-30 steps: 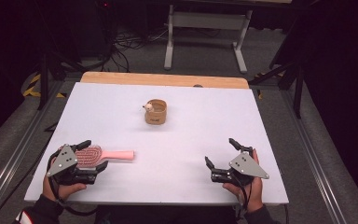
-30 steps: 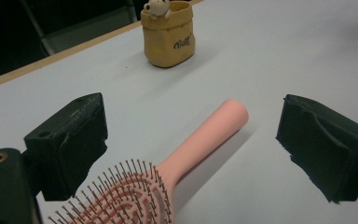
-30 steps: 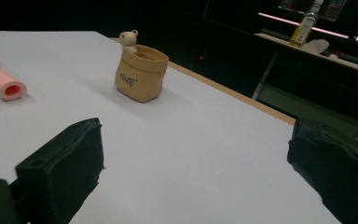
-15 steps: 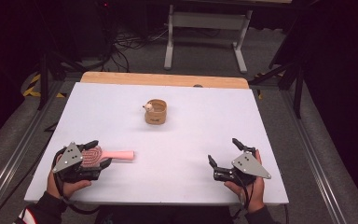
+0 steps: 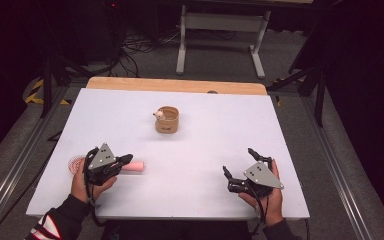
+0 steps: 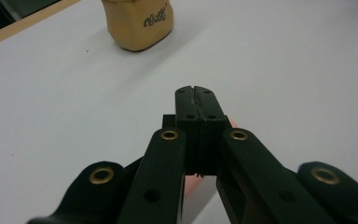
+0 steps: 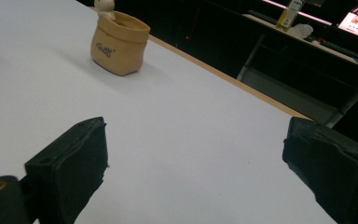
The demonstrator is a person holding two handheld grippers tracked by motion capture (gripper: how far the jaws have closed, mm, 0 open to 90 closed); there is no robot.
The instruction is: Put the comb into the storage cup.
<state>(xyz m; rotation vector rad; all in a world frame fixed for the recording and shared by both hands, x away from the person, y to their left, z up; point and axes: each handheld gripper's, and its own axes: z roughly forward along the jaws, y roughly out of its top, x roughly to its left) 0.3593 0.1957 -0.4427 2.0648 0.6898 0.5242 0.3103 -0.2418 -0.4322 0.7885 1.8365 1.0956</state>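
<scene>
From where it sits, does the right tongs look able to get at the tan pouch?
Probably yes: the right tongs stand open, and bare white table lies between them and the tan pouch, with nothing in the way.

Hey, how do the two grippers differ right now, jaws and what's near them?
The left gripper has its jaws pressed together, while the right gripper holds its jaws wide apart. The left gripper sits over a pink brush; the right gripper has bare white table between its jaws. Both are hand-held, low near the table's front edge.
</scene>
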